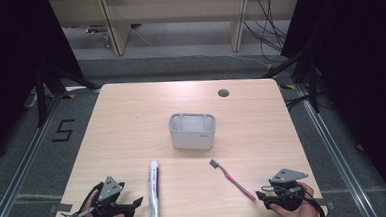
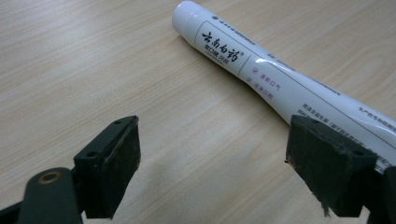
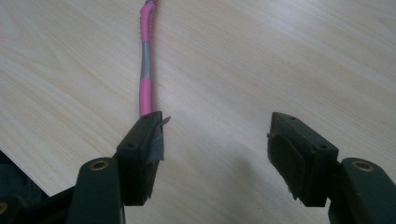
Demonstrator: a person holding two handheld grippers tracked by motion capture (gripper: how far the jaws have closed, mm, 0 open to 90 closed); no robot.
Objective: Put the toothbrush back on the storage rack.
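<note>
Both grippers stand with jaws apart and nothing between the pads: our left gripper (image 1: 136, 201) sits at the near left of the table (image 1: 131, 121), just beside the white toothpaste tube (image 1: 154, 190), and our right gripper (image 1: 259, 194) sits at the near right, close to the end of the pink toothbrush (image 1: 233, 180). In the left gripper view the tube (image 2: 261, 74) lies slantwise, cap end away from us, its body passing behind the right-hand jaw rather than between the two. In the right gripper view the toothbrush (image 3: 146, 70) runs straight ahead from the tip of the left-hand jaw — again off-centre, not in the gap.

We judge the step in hand to be the approach to a pick-up, with the grey holder (image 1: 192, 131) at the middle of the table as the likely goal. To do it well, we should shift each gripper sideways until its object lies midway between the pads, and turn the wrist so the jaws cross the object's length. For the tube, we would take the firmer part near the cap — the flat tail will fold. For the brush, a low grip on the handle's thick pink part looks safest.
</note>
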